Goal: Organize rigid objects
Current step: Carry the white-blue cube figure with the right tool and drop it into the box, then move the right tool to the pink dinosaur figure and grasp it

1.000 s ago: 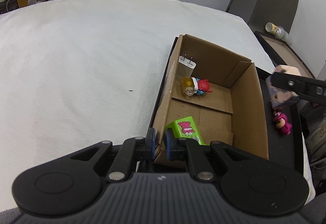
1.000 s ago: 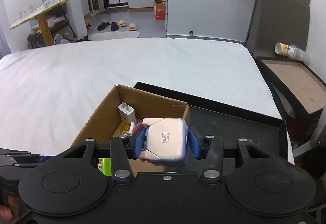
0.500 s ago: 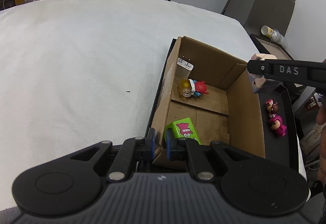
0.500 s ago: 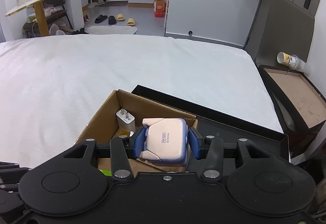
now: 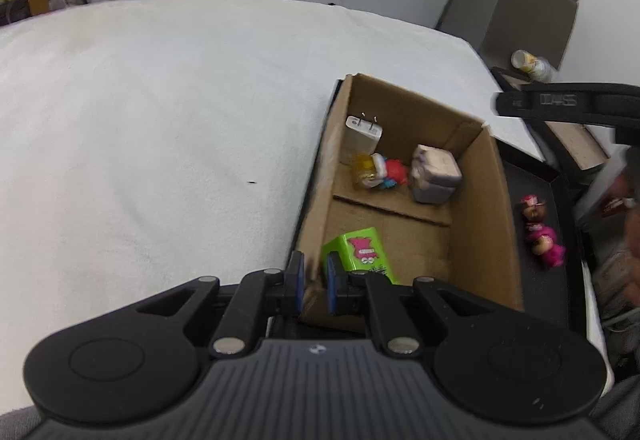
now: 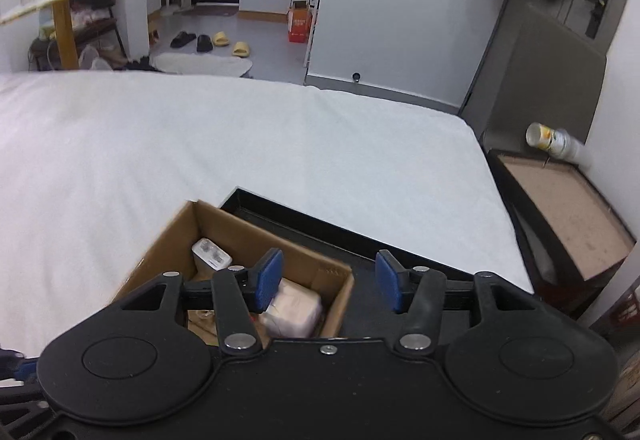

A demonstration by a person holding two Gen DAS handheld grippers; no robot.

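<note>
right tool (image 6: 328, 286) spread above pale cube toy (image 6: 294, 307) in cardboard box (image 6: 160, 252)

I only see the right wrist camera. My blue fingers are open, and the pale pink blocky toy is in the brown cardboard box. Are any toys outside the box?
Observer: Yes. The left wrist view shows a magenta figurine and a dark red figurine lying on the black tray, right of the brown cardboard box.
Operator: What's my other gripper doing?
Observer: The left gripper is shut on the box's near wall.
Operator: Is anything hiding in the box?
Observer: A bright green carton lies at the near end, below your view.
</note>
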